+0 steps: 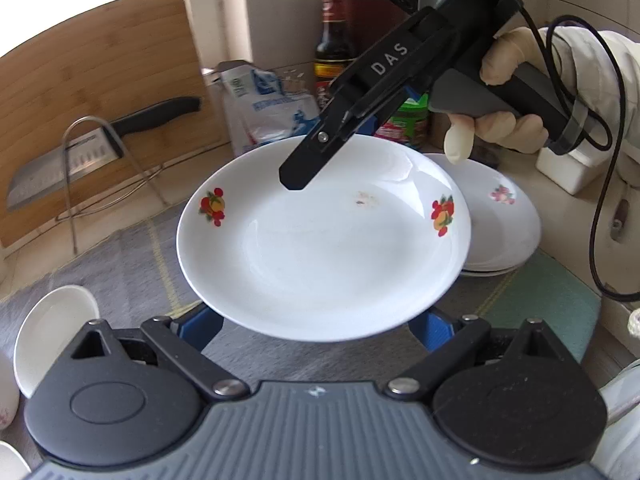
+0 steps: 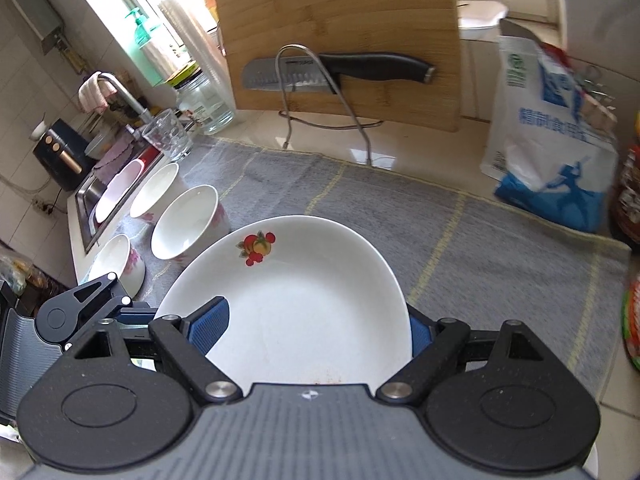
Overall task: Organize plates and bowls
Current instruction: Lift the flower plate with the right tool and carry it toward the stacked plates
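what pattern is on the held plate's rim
Red and orange fruit motifs on the white plate, clearest in left wrist view.

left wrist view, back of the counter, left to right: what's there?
Cutting board → knife on its rack → white-and-blue bag → dark sauce bottle → right gripper, gloved hand behind it.

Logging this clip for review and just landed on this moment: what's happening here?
A person with a claw in each hand is sorting dishes on a grey mat. The right claw grips the far rim of a white fruit-pattern plate, held above the mat. The left claw's fingers sit under its near edge; their grip isn't visible. A plate stack waits beside it; bowls stand by the sink.
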`<act>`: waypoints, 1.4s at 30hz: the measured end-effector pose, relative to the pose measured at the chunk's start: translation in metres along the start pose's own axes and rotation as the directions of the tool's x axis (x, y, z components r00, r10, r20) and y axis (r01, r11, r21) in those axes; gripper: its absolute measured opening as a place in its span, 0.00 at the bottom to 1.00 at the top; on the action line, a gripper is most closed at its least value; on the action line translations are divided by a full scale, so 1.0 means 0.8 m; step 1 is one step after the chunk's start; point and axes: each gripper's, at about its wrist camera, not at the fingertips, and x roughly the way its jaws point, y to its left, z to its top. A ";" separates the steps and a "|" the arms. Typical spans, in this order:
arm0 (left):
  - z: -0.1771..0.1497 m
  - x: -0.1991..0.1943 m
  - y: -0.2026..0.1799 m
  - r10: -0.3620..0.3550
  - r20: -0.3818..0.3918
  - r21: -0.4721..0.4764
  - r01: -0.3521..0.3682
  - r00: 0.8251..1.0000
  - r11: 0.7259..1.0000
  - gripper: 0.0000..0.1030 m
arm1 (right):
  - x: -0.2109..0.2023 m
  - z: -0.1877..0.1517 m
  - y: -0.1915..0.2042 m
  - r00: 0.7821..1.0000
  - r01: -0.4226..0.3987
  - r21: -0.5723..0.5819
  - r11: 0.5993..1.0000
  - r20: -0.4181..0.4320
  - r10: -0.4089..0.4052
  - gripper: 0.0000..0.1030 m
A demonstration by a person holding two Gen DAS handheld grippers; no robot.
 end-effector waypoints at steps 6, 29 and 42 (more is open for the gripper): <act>0.009 0.007 -0.018 -0.054 0.000 0.054 0.054 0.999 0.997 0.95 | -0.027 -0.025 -0.013 0.999 0.034 0.055 0.998 0.035 -0.036 0.90; 0.031 0.049 -0.081 -0.224 -0.050 0.190 0.229 0.973 0.955 0.95 | -0.093 -0.116 -0.069 0.985 0.130 0.250 0.959 0.077 -0.154 0.90; 0.037 0.073 -0.105 -0.252 -0.097 0.212 0.267 0.963 0.940 0.95 | -0.103 -0.144 -0.092 0.982 0.142 0.304 0.942 0.076 -0.173 0.90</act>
